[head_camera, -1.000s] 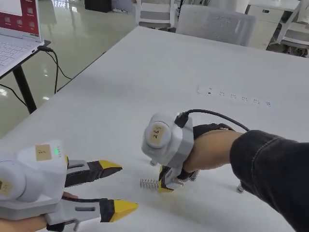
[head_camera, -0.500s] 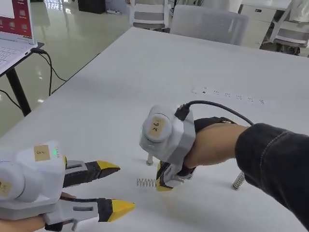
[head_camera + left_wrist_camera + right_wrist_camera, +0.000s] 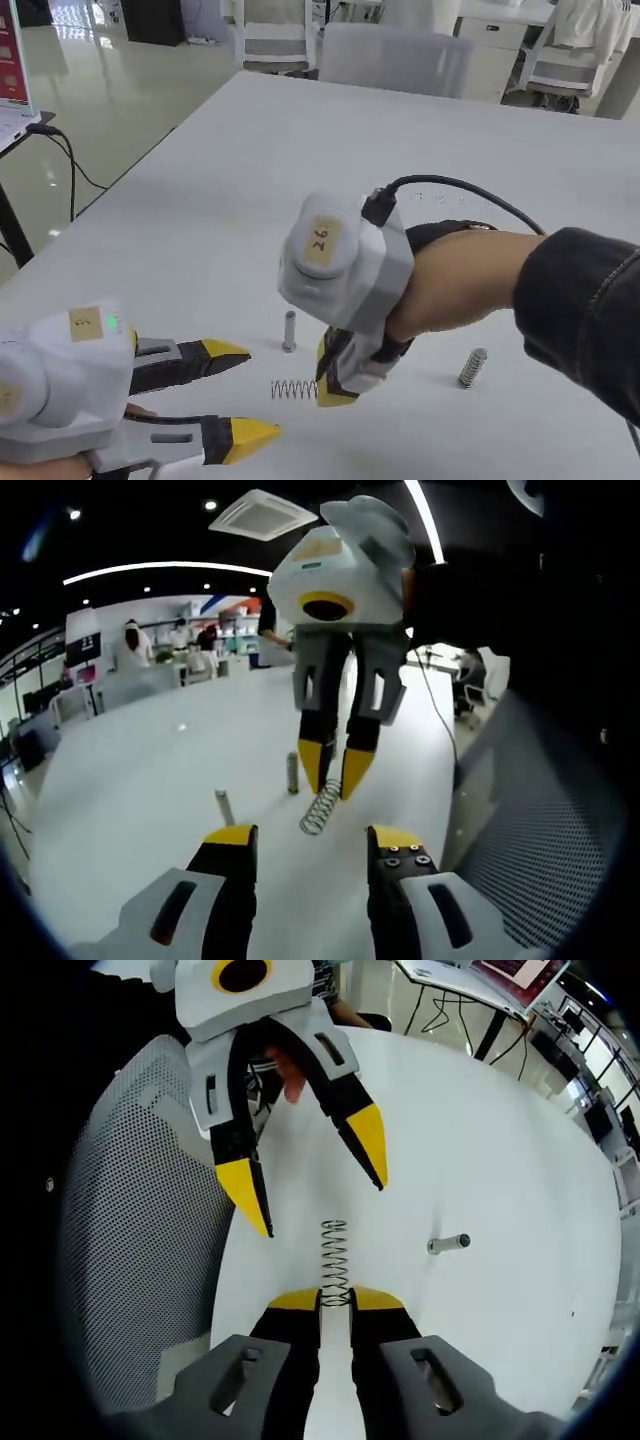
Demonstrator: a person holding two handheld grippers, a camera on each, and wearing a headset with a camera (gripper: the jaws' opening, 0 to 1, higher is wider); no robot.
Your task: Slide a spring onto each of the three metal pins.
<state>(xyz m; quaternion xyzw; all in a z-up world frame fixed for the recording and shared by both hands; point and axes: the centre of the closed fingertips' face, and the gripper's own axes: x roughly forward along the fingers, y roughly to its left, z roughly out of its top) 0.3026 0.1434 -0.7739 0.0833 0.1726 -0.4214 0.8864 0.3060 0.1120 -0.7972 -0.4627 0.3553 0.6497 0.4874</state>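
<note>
right gripper [image 3: 337, 1300] fingers are pressed together on one end of a thin silver wire spring [image 3: 333, 1250]. the rest of the spring sticks straight out ahead of the fingertips, toward the left gripper [image 3: 325, 1208].

in the head view the right gripper [image 3: 333, 385] points down at the white surface [image 3: 200, 200]. a hand [image 3: 450, 285] in a dark sleeve holds it, and a black cable [image 3: 450, 190] comes off its top. the spring [image 3: 293, 389] runs level from the right fingertips toward the left gripper [image 3: 240, 392]; can't tell if it rests on the surface or sits just above it.

left gripper fingers are spread wide with nothing between them, yellow tips apart from the spring's free end.

a short grey metal pin [image 3: 289, 331] stands upright on the surface just beyond the spring, between the two sets of fingers, touching neither the spring nor the fingers. in the right gripper view this pin [image 3: 448, 1244] sits off to the right of the fingers.

in the left gripper view the left gripper [image 3: 312, 838] fingers are spread at the bottom. the spring [image 3: 320, 808] hangs slanted from the right gripper [image 3: 333, 785] ahead of them.

a thicker coiled spring [image 3: 473, 367] stands upright on the surface on the far side of the right fingers from the left fingers, under the forearm; can't tell if a pin is inside it.

a grey mesh chair [image 3: 130, 1210] is left of the right fingers.
</note>
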